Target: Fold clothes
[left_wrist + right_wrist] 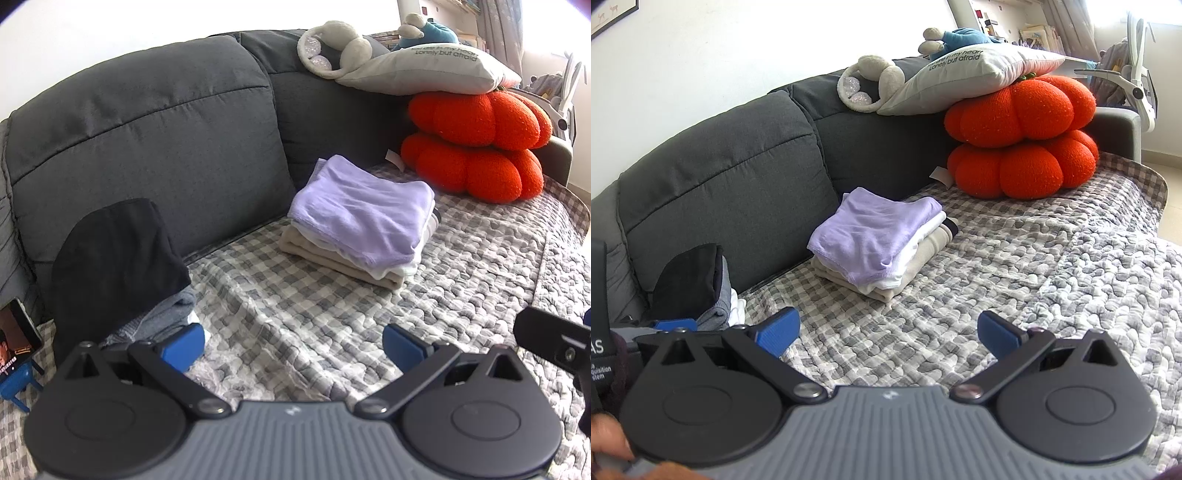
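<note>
Left gripper: jaws spread wide, nothing held, poised above the checked quilt on the grey sofa. Right gripper: likewise spread and empty, above the same quilt.

Unfolded pile, black garment on top with grey and white cloth beneath, is seen at lower left of the left wrist view, propped against the sofa back. Its grey edge lies just beside the left-hand blue fingertip. In the right wrist view the same pile sits at the left edge of the frame, past the left-hand fingertip.

Folded stack, lilac on top over white and beige, is noted at centre, ahead of both grippers and well apart from them. Orange pumpkin cushions are stacked at upper right.

Judgement: the next garment is to be drawn from the black pile. It lies left of both grippers, and the left gripper is judged the nearer. The pile's long axis appears to run up the sofa back, leaning away, so a leftward reach seems called for.
</note>
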A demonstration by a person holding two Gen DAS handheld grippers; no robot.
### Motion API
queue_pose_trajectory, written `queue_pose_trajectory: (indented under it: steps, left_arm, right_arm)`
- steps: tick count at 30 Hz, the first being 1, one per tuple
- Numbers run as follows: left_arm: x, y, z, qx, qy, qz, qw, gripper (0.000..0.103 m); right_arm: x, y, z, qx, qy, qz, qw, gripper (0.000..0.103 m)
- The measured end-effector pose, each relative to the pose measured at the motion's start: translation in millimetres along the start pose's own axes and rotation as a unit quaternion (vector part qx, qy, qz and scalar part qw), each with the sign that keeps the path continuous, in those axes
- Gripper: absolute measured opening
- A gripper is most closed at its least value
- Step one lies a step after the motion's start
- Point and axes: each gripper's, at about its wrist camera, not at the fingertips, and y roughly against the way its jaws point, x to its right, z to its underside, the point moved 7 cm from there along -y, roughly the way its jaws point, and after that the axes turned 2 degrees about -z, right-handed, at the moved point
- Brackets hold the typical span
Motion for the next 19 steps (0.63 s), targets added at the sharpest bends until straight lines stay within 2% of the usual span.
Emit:
queue_pose_trajectory:
  steps: [19]
  left_arm:
    - [3.1, 2.4, -0.7, 0.005, -0.005, 0.010, 0.9999, 0.102]
  right_arm:
    - [-2.2, -2.8, 2.5, -0.004, 0.001, -0.001, 1.000, 0.103]
